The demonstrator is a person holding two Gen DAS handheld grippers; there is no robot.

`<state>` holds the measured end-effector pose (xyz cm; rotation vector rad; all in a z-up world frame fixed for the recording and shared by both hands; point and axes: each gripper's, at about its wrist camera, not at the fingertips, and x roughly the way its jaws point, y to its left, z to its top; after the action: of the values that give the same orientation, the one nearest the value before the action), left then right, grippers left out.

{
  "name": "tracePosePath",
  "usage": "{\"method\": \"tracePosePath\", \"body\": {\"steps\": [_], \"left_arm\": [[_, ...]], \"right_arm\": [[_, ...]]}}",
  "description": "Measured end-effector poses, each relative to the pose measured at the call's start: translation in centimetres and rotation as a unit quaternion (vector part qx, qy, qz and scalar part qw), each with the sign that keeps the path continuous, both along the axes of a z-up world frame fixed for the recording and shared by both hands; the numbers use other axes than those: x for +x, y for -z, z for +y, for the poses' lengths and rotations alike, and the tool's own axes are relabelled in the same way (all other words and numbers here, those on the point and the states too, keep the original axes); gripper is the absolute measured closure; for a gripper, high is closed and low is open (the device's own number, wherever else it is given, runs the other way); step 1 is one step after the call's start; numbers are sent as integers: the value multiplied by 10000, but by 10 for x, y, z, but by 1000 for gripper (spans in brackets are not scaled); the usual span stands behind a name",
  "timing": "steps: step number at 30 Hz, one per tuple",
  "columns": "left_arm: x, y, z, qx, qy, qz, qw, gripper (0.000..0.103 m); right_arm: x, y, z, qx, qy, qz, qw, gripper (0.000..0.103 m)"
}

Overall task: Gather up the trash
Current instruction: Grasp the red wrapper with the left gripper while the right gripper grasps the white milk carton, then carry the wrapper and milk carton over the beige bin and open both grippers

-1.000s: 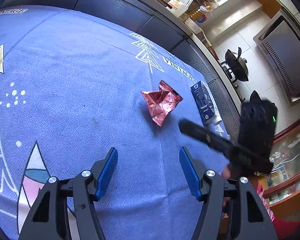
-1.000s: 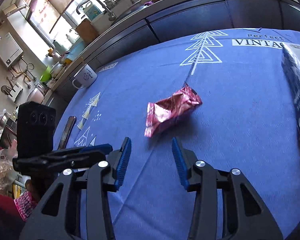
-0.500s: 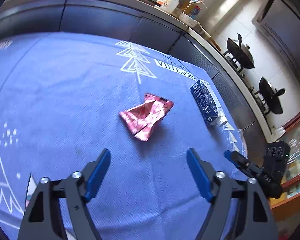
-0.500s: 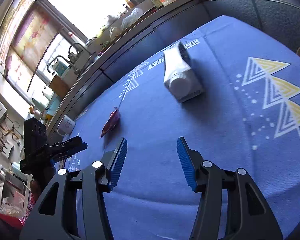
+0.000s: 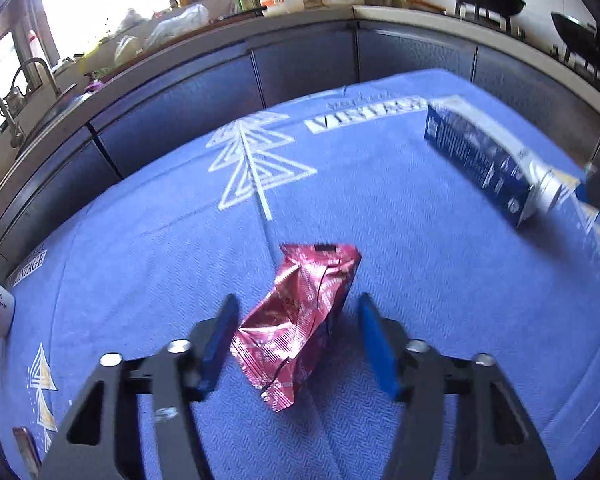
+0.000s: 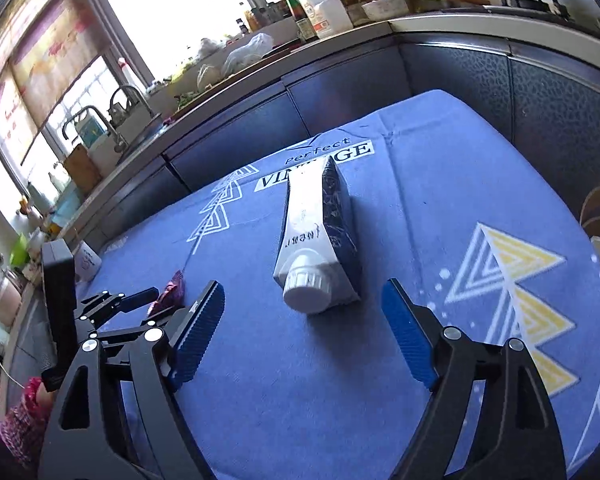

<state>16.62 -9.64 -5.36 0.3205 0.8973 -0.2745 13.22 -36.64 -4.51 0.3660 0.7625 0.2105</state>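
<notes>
Left tool: jaws apart, straddling the crumpled pink foil wrapper, which lies on the blue cloth of the counter. The wrapper's near end sits between the two blue pads; neither pad appears to touch it yet.

Right tool: jaws apart, nothing held. The blue-and-white carton lies on its side just ahead of the tool, white screw cap pointing back toward it, roughly centred between the pads but still short of them.

Judged step: both tools lined up for a pinch, one piece of trash each.

Risks:
- Wrapper is thin, springy foil. A close that lands only on the low near edge could let it slide out or flatten against the cloth.
- Pads driven too low may catch the cloth and drag it, shifting the carton.
- Carton presents its tapered cap end; closing there may squeeze it forward out of the jaws. Further in over the flat sides looks safer.
- Left view is motion-blurred, so exact pad clearance is uncertain.
</notes>
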Motion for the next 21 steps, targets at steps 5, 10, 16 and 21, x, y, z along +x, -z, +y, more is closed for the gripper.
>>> {"method": "tracePosePath", "body": {"steps": [5, 10, 16, 21], "left_arm": [[3, -3, 15, -343, -64, 75, 9994, 96], [0, -8, 43, -1205, -137, 452, 9916, 98], [-19, -4, 65, -2146, -180, 1026, 9711, 98], [-38, -6, 69, -2631, -80, 1303, 9559, 98]], "right_arm": [[37, 20, 28, -815, -171, 245, 9962, 23], [47, 31, 31, -995, -109, 315, 9945, 48], [28, 30, 30, -912, -152, 324, 9952, 52], [-12, 28, 26, -220, -334, 362, 9985, 52]]}}
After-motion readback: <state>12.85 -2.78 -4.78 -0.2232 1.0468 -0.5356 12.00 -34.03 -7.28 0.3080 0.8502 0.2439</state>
